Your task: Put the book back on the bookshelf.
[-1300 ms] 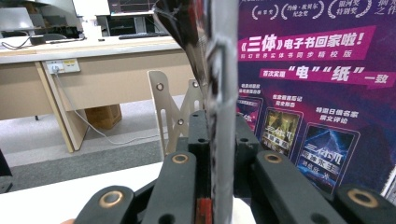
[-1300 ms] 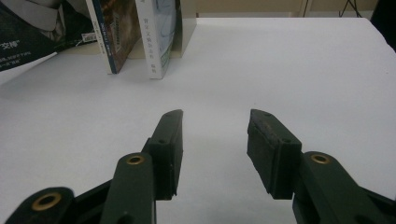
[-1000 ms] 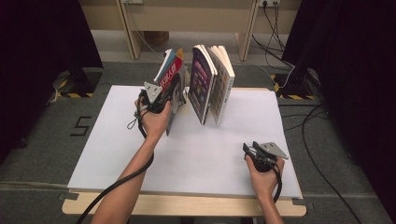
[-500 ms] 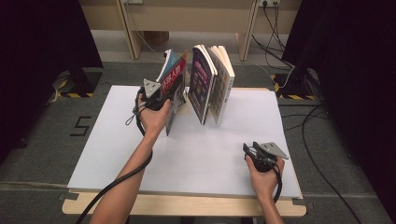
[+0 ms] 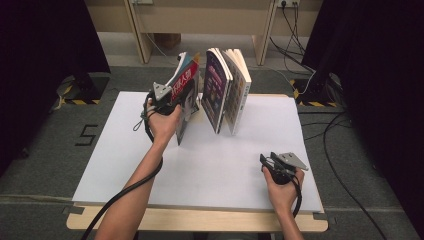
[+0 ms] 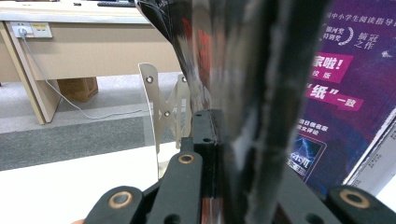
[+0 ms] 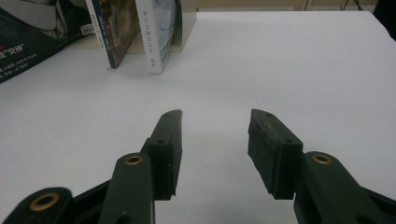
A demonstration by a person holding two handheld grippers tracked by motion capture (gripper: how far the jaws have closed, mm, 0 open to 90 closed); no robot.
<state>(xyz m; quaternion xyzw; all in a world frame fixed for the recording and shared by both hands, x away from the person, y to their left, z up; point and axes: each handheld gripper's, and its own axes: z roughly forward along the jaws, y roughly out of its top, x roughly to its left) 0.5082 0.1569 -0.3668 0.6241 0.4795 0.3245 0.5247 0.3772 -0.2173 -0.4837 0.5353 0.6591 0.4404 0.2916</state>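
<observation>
One book (image 5: 184,95) now clamped: left gripper (image 5: 172,97) jaws just closed on it, upper centre of high view, tilted away from purple book (image 5: 216,87). Grip secured, ready to move. Right gripper (image 5: 270,164) parked lower right, jaws apart, empty.

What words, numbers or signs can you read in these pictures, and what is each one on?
"5": dark numeral marked on the grey floor left of the white table.
"家啦!", "纸" and "指导" in part: white print on the purple book cover.
"交棒": white print on the dark book cover.
Red-panel characters on the tilted book: too blurred.
Upright book spines: too small.
</observation>
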